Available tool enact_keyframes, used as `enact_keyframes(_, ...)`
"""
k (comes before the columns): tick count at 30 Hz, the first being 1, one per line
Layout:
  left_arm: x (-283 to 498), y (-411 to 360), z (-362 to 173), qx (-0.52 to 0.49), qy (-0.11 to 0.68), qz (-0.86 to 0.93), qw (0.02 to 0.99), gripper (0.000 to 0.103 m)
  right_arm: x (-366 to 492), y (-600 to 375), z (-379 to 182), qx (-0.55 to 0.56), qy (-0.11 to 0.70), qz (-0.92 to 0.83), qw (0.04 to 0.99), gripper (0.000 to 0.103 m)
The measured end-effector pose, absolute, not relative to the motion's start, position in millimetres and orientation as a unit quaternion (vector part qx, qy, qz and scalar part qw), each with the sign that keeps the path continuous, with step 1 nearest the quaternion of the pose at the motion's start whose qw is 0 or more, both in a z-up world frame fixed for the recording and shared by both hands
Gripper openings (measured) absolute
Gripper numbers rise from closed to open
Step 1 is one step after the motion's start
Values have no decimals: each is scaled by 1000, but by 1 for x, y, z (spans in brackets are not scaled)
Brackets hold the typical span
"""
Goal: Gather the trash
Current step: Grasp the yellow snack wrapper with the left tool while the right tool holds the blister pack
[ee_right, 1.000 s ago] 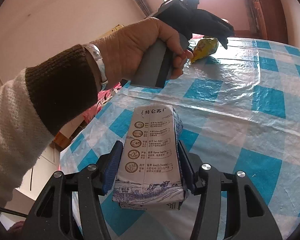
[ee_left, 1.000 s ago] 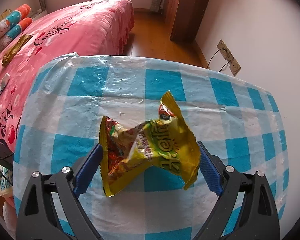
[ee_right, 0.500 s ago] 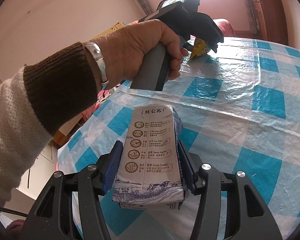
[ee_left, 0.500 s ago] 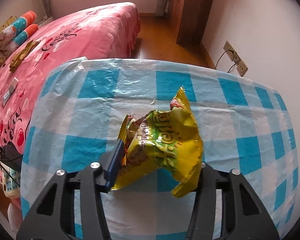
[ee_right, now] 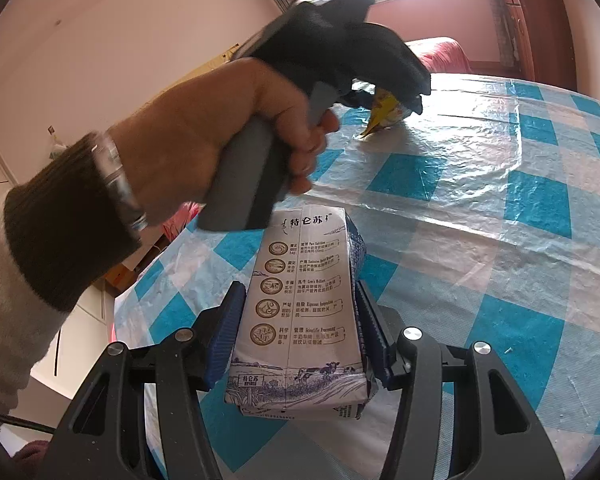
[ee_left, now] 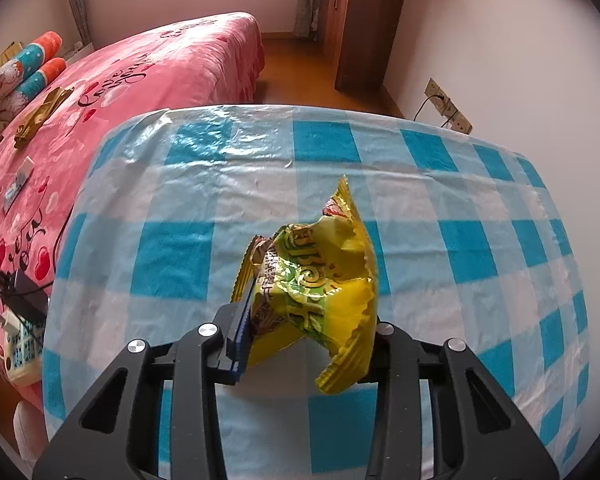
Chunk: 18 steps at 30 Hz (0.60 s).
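Observation:
My left gripper (ee_left: 306,332) is shut on a crumpled yellow snack wrapper (ee_left: 316,280) and holds it just above the blue-and-white checked tablecloth (ee_left: 180,208). My right gripper (ee_right: 300,332) is shut on a white and blue milk carton (ee_right: 304,312), held over the table near its front edge. In the right wrist view the left gripper (ee_right: 396,96) and the hand holding it (ee_right: 220,128) are up and to the left, with the yellow wrapper (ee_right: 384,114) in its jaws.
A pink bed (ee_left: 112,92) stands left of the table, with cables and a power strip (ee_left: 16,304) on its edge. A wooden wardrobe (ee_left: 360,20) and wall sockets (ee_left: 448,104) are beyond the table. The table's far edge (ee_left: 300,110) is rounded.
My left gripper has shut on the yellow wrapper and lifted it off the cloth, drawing back towards me. My right gripper has kept its hold on the milk carton.

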<state>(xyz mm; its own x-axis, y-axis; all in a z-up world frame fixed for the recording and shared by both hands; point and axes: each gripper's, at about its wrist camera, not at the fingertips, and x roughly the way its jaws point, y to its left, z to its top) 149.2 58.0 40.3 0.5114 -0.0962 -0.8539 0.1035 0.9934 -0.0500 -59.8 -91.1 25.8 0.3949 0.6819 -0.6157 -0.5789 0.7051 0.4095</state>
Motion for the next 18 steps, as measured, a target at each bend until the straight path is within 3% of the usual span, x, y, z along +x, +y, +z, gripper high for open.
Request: enact_keyframes(18,47,129,52,-20,468,-30,883,38,-61,-92,26,65,393,383,833,56)
